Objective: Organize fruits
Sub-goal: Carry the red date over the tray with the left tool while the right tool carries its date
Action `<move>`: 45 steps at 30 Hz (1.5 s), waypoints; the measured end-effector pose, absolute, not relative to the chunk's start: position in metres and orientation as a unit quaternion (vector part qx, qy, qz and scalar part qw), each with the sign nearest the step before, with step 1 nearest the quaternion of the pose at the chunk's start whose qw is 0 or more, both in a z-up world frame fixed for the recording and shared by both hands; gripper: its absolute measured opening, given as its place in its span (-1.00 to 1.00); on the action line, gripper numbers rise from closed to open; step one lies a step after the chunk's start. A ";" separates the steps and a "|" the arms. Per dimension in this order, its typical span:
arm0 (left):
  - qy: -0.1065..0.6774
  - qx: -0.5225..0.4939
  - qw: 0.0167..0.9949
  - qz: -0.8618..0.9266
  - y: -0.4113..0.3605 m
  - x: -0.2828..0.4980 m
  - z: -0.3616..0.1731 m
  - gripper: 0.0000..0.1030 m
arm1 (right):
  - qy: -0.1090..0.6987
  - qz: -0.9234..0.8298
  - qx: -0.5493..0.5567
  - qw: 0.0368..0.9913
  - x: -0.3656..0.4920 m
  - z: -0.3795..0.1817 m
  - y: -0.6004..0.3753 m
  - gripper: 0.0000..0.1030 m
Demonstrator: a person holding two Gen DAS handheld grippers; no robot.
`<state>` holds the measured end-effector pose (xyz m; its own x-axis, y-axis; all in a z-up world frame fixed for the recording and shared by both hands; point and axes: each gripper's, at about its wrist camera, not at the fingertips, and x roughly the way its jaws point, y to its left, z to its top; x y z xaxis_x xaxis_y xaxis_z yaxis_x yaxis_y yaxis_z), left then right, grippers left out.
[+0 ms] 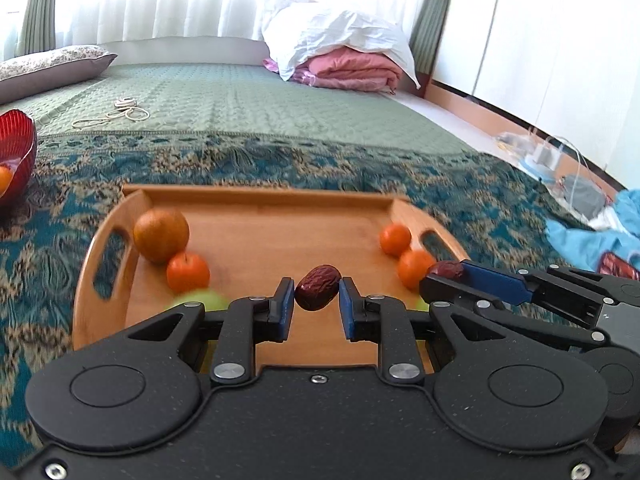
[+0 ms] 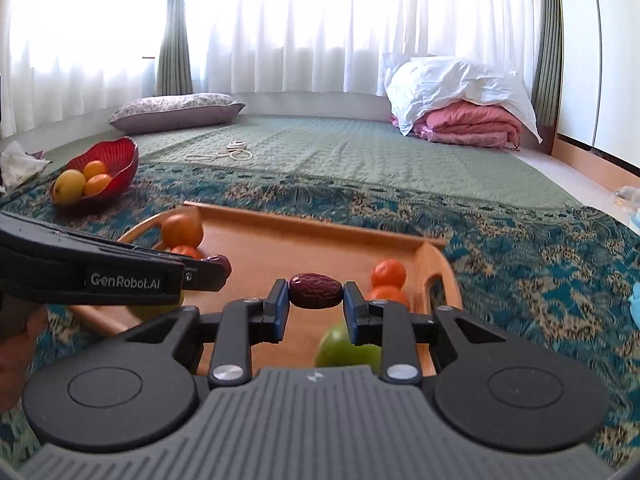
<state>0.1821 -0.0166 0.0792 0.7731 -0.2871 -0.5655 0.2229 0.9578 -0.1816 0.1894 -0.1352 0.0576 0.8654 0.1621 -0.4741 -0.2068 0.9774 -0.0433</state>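
Observation:
My left gripper [image 1: 317,294] is shut on a dark red date [image 1: 317,287], held above a wooden tray [image 1: 256,200]. My right gripper [image 2: 315,294] is shut on a second date [image 2: 315,290] over the same tray [image 2: 320,224]; it also shows at the right of the left wrist view, its date [image 1: 446,269] at the tip. On the tray lie a large orange-brown fruit [image 1: 161,233], small oranges [image 1: 188,271] [image 1: 395,239] [image 1: 414,267] and green apples [image 1: 200,299] [image 2: 346,348]. A red bowl [image 2: 116,160] at the far left holds a yellow fruit [image 2: 69,186] and oranges [image 2: 97,183].
The tray rests on a teal patterned blanket [image 2: 520,264] over a green quilted mat [image 2: 320,148]. A loose cord [image 2: 234,152], a pillow [image 2: 176,110], folded pink bedding with a white cover [image 2: 468,120] and blue cloth [image 1: 600,232] lie around. A hand [image 2: 16,344] shows at the left.

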 end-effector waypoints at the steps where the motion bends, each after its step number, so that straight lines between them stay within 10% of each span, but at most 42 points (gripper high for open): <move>1: 0.312 -0.056 0.939 -0.134 -0.016 0.190 0.081 -0.56 | 0.245 0.093 -0.044 0.964 0.198 0.060 -0.135 -0.34; 45: 0.366 -0.035 0.926 -0.089 -0.018 0.259 0.042 -0.55 | 0.364 0.063 -0.027 0.929 0.286 0.025 -0.133 -0.31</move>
<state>0.2590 -0.0179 0.0424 0.7157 -0.1905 -0.6719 0.1391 0.9817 -0.1301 0.2860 -0.1334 0.0247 0.7268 0.0968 -0.6800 -0.1363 0.9907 -0.0046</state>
